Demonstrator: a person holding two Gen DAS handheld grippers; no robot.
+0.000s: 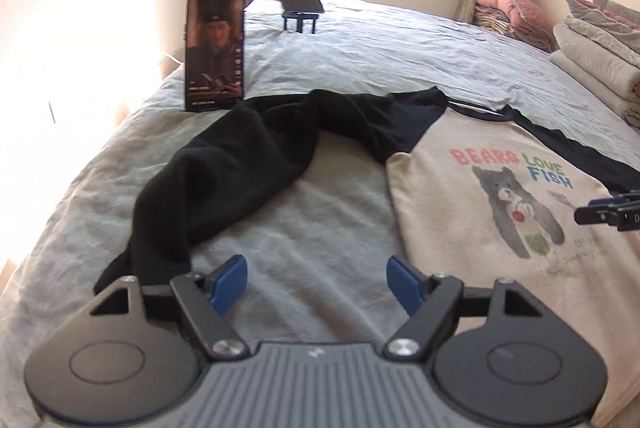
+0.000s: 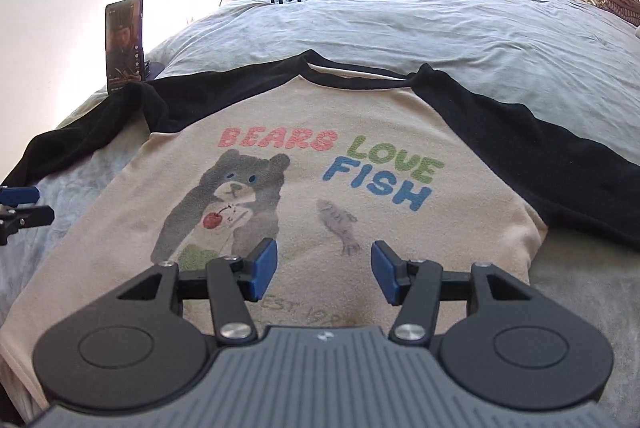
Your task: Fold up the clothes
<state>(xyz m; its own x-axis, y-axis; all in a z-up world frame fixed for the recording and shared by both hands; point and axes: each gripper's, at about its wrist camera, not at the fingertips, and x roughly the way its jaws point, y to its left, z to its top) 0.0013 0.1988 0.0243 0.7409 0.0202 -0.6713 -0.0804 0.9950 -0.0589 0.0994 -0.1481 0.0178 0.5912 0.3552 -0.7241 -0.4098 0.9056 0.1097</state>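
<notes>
A cream shirt (image 2: 304,187) with black sleeves and a bear print reading "BEARS LOVE FISH" lies face up on the bed; it also shows in the left wrist view (image 1: 480,211). Its left black sleeve (image 1: 224,167) trails out crumpled toward my left gripper. The right sleeve (image 2: 560,171) lies spread to the right. My left gripper (image 1: 316,282) is open and empty over bare sheet, just right of the sleeve's cuff. My right gripper (image 2: 324,274) is open and empty over the shirt's lower front. Its tip shows at the right edge of the left wrist view (image 1: 608,214).
The bed (image 1: 360,67) has a pale blue-grey sheet. A phone (image 1: 215,47) stands upright at the left edge. A second device (image 1: 301,0) on a small blue stand sits at the far end. Folded bedding and pillows (image 1: 592,39) are stacked at the right.
</notes>
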